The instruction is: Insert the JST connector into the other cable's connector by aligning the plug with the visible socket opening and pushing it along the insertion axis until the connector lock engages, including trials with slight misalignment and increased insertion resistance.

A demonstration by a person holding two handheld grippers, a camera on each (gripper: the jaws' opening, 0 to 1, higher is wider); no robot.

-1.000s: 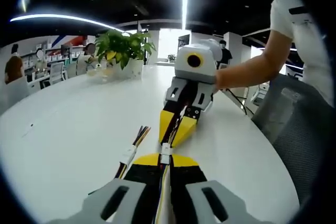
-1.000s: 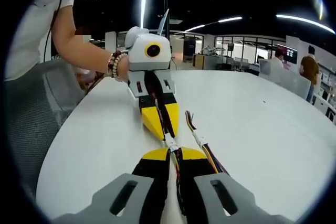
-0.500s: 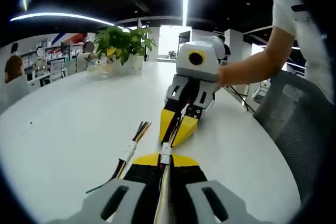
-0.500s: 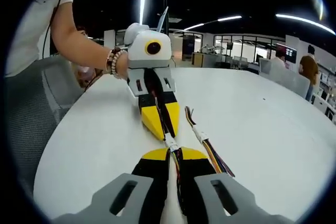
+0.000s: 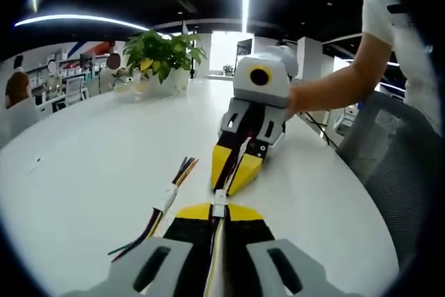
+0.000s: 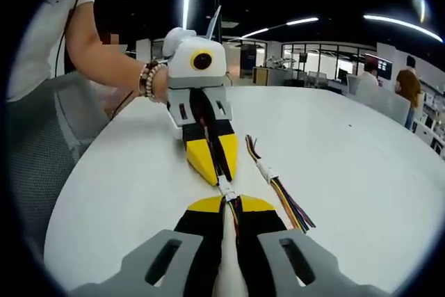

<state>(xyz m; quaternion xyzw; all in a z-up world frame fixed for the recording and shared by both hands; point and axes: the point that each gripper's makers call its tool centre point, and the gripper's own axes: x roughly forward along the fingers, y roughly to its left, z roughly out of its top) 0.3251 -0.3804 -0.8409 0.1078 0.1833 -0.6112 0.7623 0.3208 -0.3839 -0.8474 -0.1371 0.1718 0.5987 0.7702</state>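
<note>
Yellow-tipped and black, the left tongs (image 5: 217, 215) are pinched shut on one white JST connector (image 5: 219, 209) with its coloured wires running back between the jaws, and the right tongs (image 6: 228, 206) are closed the same way on the mating connector (image 6: 225, 188); in each view the opposite tongs come in nose to nose, the left view showing the right tongs (image 5: 235, 172) and the right view the left tongs (image 6: 208, 161). The two white housings meet at the tips, touching end to end, low over the white bench (image 5: 83, 165) near its edge on the person's side. Compared with a second ago, the tongs hold almost the same line and the gap at the tips looks unchanged, while the spare cable (image 6: 278, 189) lying beside them has drifted in view, probably from camera motion. That suggests the plug is seated at the socket mouth and the push is under way or meeting resistance; whether the lock has caught is too small to tell. A potted plant (image 5: 164, 60) stands toward the bench's far edge.
</note>
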